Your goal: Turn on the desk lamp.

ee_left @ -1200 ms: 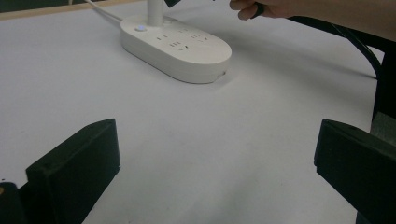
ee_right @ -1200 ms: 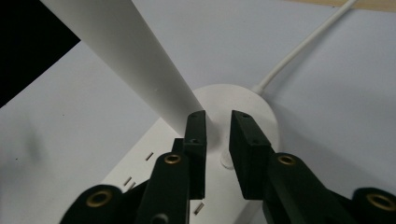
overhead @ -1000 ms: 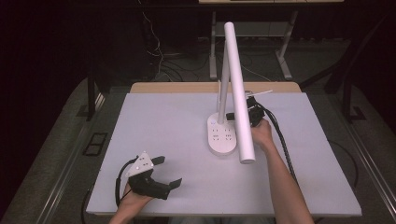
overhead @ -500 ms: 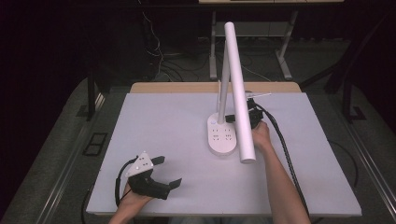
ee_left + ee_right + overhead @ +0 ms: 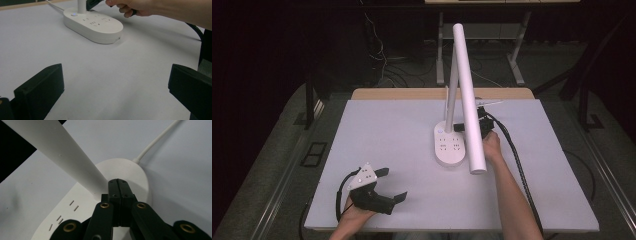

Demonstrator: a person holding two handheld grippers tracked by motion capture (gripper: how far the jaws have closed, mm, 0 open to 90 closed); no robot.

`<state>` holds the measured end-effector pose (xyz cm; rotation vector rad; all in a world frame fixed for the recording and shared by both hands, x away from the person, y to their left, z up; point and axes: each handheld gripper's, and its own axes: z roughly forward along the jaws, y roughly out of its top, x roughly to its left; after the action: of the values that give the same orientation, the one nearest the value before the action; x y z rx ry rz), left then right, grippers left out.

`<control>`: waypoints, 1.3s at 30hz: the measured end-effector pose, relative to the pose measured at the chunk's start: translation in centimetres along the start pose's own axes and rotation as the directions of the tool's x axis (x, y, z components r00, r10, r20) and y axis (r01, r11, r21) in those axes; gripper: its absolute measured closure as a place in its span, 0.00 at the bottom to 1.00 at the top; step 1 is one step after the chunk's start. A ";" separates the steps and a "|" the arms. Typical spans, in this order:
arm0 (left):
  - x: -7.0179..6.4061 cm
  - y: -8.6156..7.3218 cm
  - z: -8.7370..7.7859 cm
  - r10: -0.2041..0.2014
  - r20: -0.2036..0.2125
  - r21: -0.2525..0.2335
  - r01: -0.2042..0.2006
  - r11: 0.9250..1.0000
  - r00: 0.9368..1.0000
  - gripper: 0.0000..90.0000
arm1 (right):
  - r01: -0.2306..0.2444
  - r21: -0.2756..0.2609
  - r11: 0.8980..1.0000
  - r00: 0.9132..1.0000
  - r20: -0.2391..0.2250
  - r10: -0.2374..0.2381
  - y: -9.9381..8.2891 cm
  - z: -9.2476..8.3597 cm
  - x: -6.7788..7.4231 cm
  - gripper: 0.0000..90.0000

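Two grippers: one in each of the person's hands, both over a pale grey rectangular tabletop (image 5: 387,130).
Left gripper: the black two-jaw left gripper (image 5: 390,186) with a grey three-cornered plate on top lies near the front left corner of the tabletop, held from below by the left hand (image 5: 354,215).
Left jaws: wide apart with nothing between them; in the left gripper view each black jaw rises from a bottom corner, bare tabletop between.
Right forearm: reaches from the front edge up the right half of the tabletop, the right hand (image 5: 492,147) just beside the lamp base.
Right gripper: the black right gripper (image 5: 119,185) sits at the right side of the base, its tip at the foot of the lamp stem; a black cable (image 5: 517,170) trails back along the forearm.
Right jaws: pressed together, nothing held between them, seen in the right gripper view.
Lamp: a white desk lamp with an oval base (image 5: 450,147) carrying socket slots stands at the middle of the tabletop, a little right of centre; a slim white stem (image 5: 452,95) rises from it.
Lamp head: a long white bar (image 5: 468,95) slopes over the base towards the near side.
Cord: a white cord (image 5: 155,143) leaves the far end of the base.
Beyond: dark floor with metal table legs (image 5: 517,67) and loose cables.
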<state>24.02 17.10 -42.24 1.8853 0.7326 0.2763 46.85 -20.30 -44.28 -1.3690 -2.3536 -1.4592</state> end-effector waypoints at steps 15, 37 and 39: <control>0.1 0.0 0.0 -0.002 0.003 -0.003 0.002 1.000 1.000 0.00 | 0.007 0.024 1.000 0.999 0.037 -0.008 0.3 -0.7 0.2 0.99; 0.0 0.0 0.2 -0.001 0.003 0.003 0.001 1.000 1.000 0.00 | 0.111 0.046 0.993 0.991 0.068 -0.114 0.7 -5.3 2.8 0.99; 0.0 0.0 0.2 0.000 0.003 0.004 0.000 1.000 1.000 0.00 | 0.123 0.041 0.992 0.990 0.064 -0.125 0.7 -5.8 3.2 0.99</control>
<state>24.09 16.94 -42.30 1.8889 0.7319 0.2716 43.19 -22.47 -39.15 -1.3044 -2.5365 -1.4117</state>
